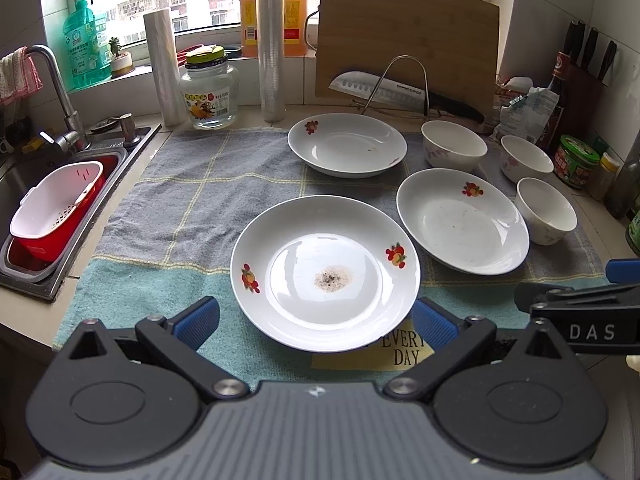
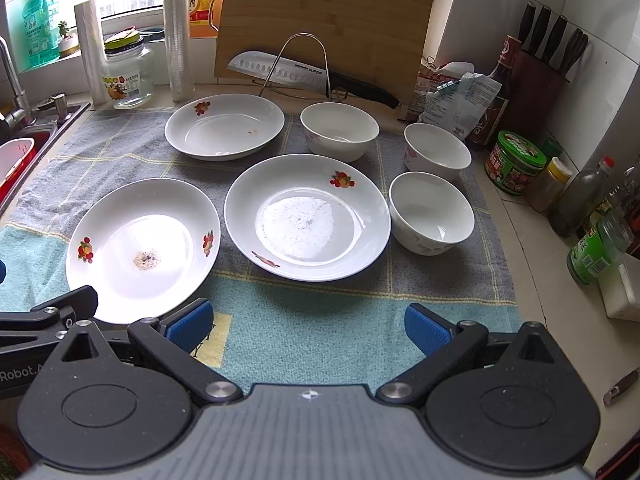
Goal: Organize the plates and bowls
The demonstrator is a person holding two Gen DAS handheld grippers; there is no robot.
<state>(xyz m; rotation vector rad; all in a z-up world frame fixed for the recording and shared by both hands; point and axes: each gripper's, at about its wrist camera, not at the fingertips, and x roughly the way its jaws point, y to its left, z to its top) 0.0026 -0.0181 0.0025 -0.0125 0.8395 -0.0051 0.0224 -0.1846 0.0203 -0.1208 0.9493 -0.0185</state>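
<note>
Three white plates with fruit prints lie on a checked towel (image 1: 192, 184): a near plate (image 1: 325, 272) (image 2: 143, 251) with a dark smudge, a middle plate (image 1: 462, 221) (image 2: 307, 217), and a far plate (image 1: 347, 145) (image 2: 225, 126). Three white bowls stand to the right: far (image 1: 454, 145) (image 2: 339, 131), middle (image 1: 526, 158) (image 2: 437, 151), near (image 1: 545, 209) (image 2: 431, 212). My left gripper (image 1: 316, 322) is open just before the near plate's front rim, touching nothing. My right gripper (image 2: 308, 326) is open over bare towel (image 2: 304, 312), in front of the middle plate.
A sink (image 1: 60, 200) with a red-and-white basket (image 1: 56, 212) is at the left. Behind the dishes stand a glass jar (image 1: 209, 92), film rolls (image 1: 272, 40), a cutting board (image 1: 408, 36) and a cleaver on a rack (image 1: 396, 88). Bottles and jars (image 2: 516, 162) crowd the right edge.
</note>
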